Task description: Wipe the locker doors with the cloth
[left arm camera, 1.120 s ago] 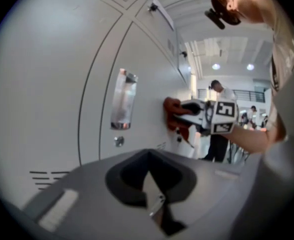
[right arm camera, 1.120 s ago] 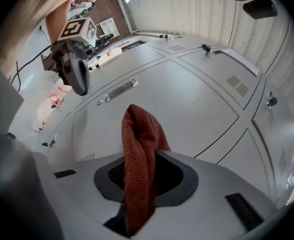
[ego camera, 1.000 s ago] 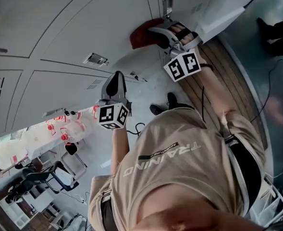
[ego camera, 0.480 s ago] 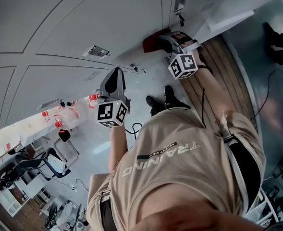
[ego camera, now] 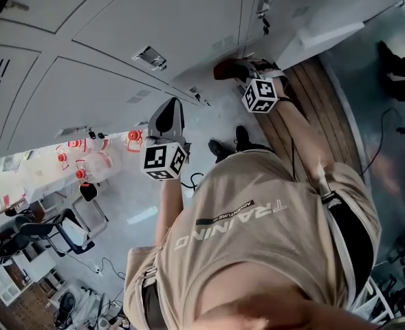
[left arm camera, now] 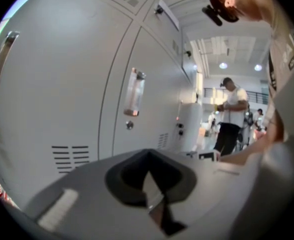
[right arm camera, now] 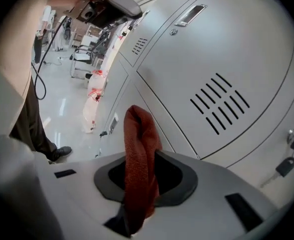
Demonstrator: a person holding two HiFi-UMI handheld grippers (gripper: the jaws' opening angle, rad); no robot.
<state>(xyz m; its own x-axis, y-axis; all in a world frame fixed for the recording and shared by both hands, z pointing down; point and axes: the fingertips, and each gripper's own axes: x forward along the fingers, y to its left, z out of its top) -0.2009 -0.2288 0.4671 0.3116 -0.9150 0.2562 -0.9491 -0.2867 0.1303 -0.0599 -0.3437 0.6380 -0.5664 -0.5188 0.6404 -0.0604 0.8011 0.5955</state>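
Head view, looking steeply down: a bank of pale grey metal locker doors (ego camera: 119, 26) fills the top of the frame. A person's beige T-shirt (ego camera: 257, 232) fills the bottom.

I have the right gripper (ego camera: 249, 71) reaching to the low edge of the bank, just beside the vertical seam between two doors. Its jaws are clenched on a rust-red woven cloth (ego camera: 226, 69). In the right gripper view the cloth (right arm camera: 139, 169) stands up in a folded hump between the jaws. Behind it is a door with black louvred vent slots (right arm camera: 219, 104), and a small key (right arm camera: 286, 166) hangs at that door's far edge. I cannot tell from either view whether the cloth is pressed against the metal or only close to it.

The left gripper (ego camera: 166, 115) hangs off the lockers, well apart from the cloth. In the left gripper view its jaws (left arm camera: 154, 196) are pressed together with nothing between them.

I judge this to be mid-wipe, working the lowest doors. The next move calls for flat, firm contact of the cloth on the panel. Then a sweep along the door's edge, steering round the vent slots and the key so the weave does not snag.
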